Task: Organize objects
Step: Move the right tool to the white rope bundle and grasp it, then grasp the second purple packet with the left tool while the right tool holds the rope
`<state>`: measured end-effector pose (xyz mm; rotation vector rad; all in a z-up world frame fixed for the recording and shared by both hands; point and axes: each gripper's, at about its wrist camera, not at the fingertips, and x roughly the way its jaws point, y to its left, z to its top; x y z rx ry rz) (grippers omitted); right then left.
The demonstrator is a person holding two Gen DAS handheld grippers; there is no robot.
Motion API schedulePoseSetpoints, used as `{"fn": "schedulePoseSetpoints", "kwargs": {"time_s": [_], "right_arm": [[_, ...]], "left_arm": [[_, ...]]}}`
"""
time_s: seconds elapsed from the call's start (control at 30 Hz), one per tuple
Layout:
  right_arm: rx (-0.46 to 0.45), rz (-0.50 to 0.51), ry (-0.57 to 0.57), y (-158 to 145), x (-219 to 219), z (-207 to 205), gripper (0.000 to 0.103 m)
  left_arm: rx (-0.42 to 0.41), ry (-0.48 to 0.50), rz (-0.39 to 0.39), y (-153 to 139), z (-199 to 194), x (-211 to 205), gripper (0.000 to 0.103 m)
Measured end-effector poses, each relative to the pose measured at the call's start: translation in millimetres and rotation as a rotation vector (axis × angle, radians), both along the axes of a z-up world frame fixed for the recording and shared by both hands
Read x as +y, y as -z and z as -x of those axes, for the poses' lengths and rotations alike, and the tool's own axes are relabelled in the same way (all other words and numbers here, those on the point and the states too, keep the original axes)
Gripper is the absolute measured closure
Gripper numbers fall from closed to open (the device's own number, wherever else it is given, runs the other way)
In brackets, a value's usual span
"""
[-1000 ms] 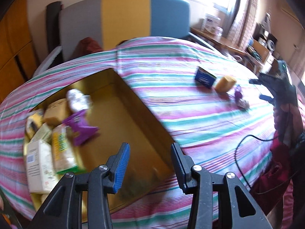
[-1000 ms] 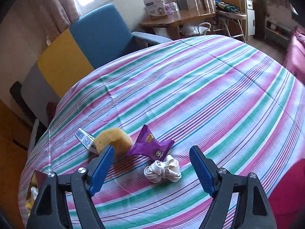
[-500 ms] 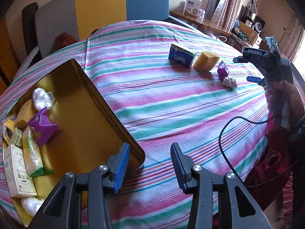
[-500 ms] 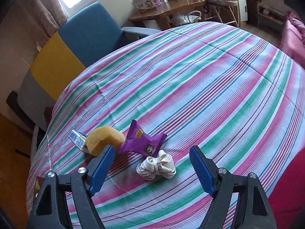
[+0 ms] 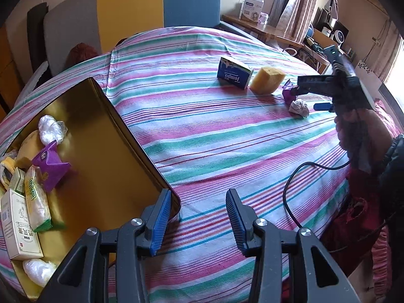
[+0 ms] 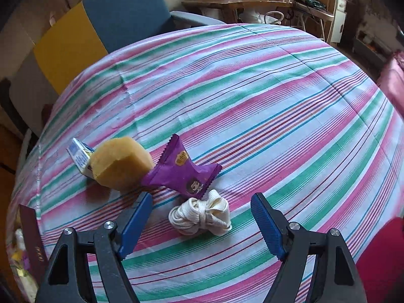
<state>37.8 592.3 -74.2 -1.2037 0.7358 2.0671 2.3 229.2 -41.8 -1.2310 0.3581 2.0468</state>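
A striped cloth (image 6: 252,106) in pink, green and white covers the whole round table, soft and faintly creased. At one side sits a wide gold tin tray (image 5: 101,116), shiny and shallow, already holding boxes, wrapped packets and a purple sachet. Well apart from it, four loose things cluster together: a blue tissue pack (image 5: 234,75), a spongy yellow block (image 6: 121,164) just beside it, a crinkly purple snack packet (image 6: 184,171), and a white knotted cord bundle (image 6: 199,217). The right gripper (image 6: 202,217) hovers low with its blue ribbed fingers (image 6: 136,219) spread wide on either side of the cord bundle, not touching it. The left gripper (image 5: 197,222) waits empty by the tray's near corner, its fingers apart too. I'd say the cord is the next pick: lower squarely, pinch across the thick knot rather than a loose loop, and keep clear of the packet lying close behind
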Motion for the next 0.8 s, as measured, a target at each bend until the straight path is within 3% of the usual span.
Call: {"fn": "schedulePoseSetpoints", "kwargs": {"time_s": [0.17, 0.23, 0.3, 0.4, 0.53, 0.8], "right_arm": [[-0.098, -0.024, -0.061, 14, -7, 13, 0.029], [-0.138, -0.040, -0.093, 17, -9, 17, 0.055], [-0.155, -0.071, -0.110, 16, -14, 18, 0.058], [-0.107, -0.070, -0.102, 7, -16, 11, 0.059], [0.054, -0.055, -0.006, -19, -6, -14, 0.059], [0.237, -0.056, 0.136, -45, 6, -39, 0.058]], "left_arm": [[-0.003, -0.010, -0.033, -5, 1, -10, 0.058], [0.001, -0.016, -0.040, -7, 1, -13, 0.058], [0.005, -0.021, -0.048, -10, 1, -16, 0.058], [0.019, -0.027, -0.056, -15, 3, -20, 0.058], [0.035, -0.027, -0.060, -22, 6, -20, 0.058], [-0.005, 0.021, -0.047, -18, 10, 7, 0.058]]}}
